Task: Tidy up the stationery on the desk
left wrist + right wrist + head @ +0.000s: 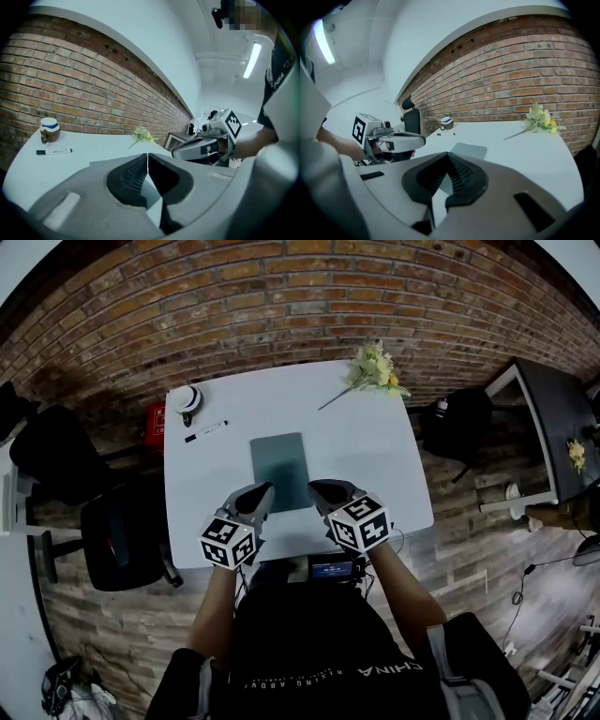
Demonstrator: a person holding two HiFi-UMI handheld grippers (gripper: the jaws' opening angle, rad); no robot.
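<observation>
A grey-green notebook [281, 470] [468, 150] lies flat in the middle of the white desk [384, 465]. A black-and-white marker [204, 431] [54, 151] [446, 134] lies near the far left corner, beside a small round white-and-blue roll [187, 399] [49, 130] [446, 123]. My left gripper [265, 489] [147, 157] hovers at the notebook's near left corner, shut and empty. Over its near right corner my right gripper [317, 487] [447, 157] is also shut, with nothing between the jaws.
A sprig of yellow flowers [375, 371] [143, 136] [541, 119] lies at the desk's far right corner. Black chairs [122, 531] stand left of the desk, a black seat [459, 423] and a dark side table [562, 418] to the right. The brick wall [309, 306] runs behind.
</observation>
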